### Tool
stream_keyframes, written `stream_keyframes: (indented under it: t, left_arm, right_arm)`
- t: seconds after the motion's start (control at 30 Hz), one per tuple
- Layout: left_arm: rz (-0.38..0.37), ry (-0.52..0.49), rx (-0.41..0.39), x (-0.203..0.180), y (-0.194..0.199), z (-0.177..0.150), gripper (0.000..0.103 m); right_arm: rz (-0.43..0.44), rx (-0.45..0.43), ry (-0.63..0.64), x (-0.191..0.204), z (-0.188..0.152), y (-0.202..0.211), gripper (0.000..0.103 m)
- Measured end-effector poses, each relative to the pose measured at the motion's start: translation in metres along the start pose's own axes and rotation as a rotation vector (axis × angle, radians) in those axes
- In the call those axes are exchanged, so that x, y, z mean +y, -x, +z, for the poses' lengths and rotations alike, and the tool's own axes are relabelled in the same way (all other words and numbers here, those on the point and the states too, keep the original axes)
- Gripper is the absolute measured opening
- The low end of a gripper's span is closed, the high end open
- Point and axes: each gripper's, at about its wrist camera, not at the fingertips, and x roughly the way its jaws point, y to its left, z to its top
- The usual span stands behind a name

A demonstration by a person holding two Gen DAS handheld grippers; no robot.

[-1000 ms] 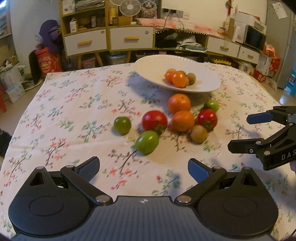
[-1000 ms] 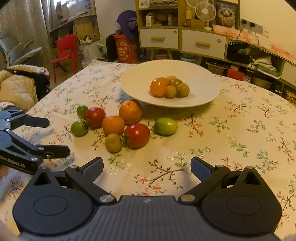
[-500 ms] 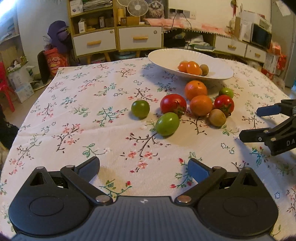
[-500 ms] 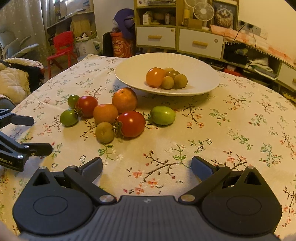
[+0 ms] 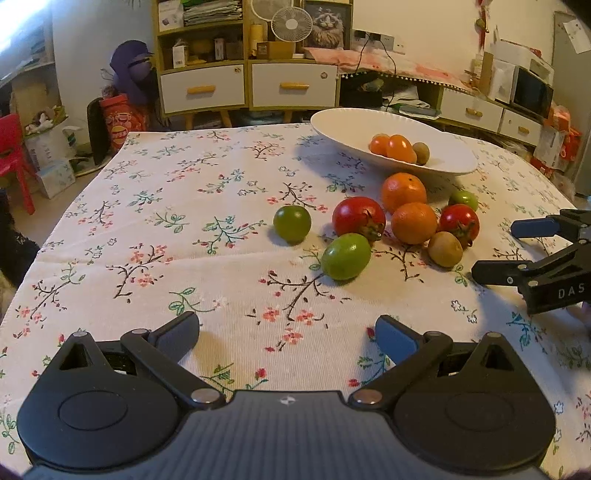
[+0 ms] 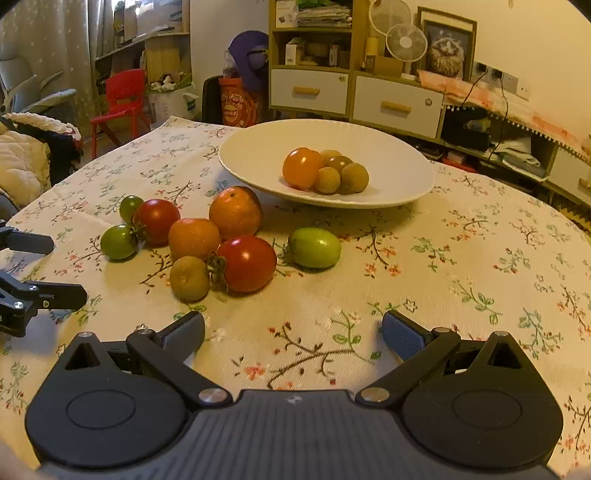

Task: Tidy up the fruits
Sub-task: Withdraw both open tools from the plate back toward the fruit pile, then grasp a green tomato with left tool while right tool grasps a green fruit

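A white plate [image 5: 340,127] [image 6: 399,173] at the far side of the table holds an orange tomato [image 6: 302,167] and several small brown fruits. In front of it lies a loose cluster: two oranges [image 5: 403,192] [image 5: 413,223], two red tomatoes [image 5: 358,217] [image 5: 459,220], green tomatoes [image 5: 291,222] [image 5: 346,256] [image 6: 314,247] and a kiwi [image 5: 445,248] [image 6: 189,277]. My left gripper [image 5: 287,332] is open, low over the cloth short of the cluster. My right gripper [image 6: 293,330] is open too, empty, near the kiwi and red tomato [image 6: 246,263].
A floral tablecloth [image 5: 166,229] covers the table. Behind it stand a cabinet with white drawers [image 5: 247,86], a fan [image 5: 290,24], a red chair [image 6: 120,98] and a padded seat [image 6: 26,162] at the left. The other gripper shows at each view's edge [image 5: 495,251] [image 6: 61,269].
Both grippers have drawn back and sunk lower toward the cloth, so the fruit cluster and plate look farther off. No fruit has moved. Both stay open.
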Motion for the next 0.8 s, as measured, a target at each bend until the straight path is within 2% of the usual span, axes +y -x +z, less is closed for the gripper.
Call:
stream_keyframes:
  t: [0.13, 0.33, 0.47, 0.6, 0.8]
  left_arm:
    - [-0.007, 0.002, -0.005, -0.001, -0.003, 0.003, 0.102]
    - [-0.020, -0.007, -0.025, -0.009, -0.010, 0.008, 0.098]
    - [-0.034, -0.019, -0.044, -0.017, -0.011, 0.012, 0.084]
    - [-0.026, -0.013, -0.059, -0.023, -0.014, 0.015, 0.074]
    - [-0.022, -0.007, -0.069, -0.028, -0.016, 0.018, 0.062]
  right_arm:
    - [0.001, -0.005, -0.014, -0.006, 0.005, -0.001, 0.096]
    - [-0.040, -0.005, -0.050, -0.020, 0.007, -0.006, 0.095]
    - [-0.046, -0.007, -0.053, -0.027, 0.012, -0.014, 0.095]
    - [-0.050, -0.010, -0.051, -0.028, 0.018, -0.021, 0.093]
    - [-0.031, -0.027, -0.019, -0.024, 0.023, -0.024, 0.076]
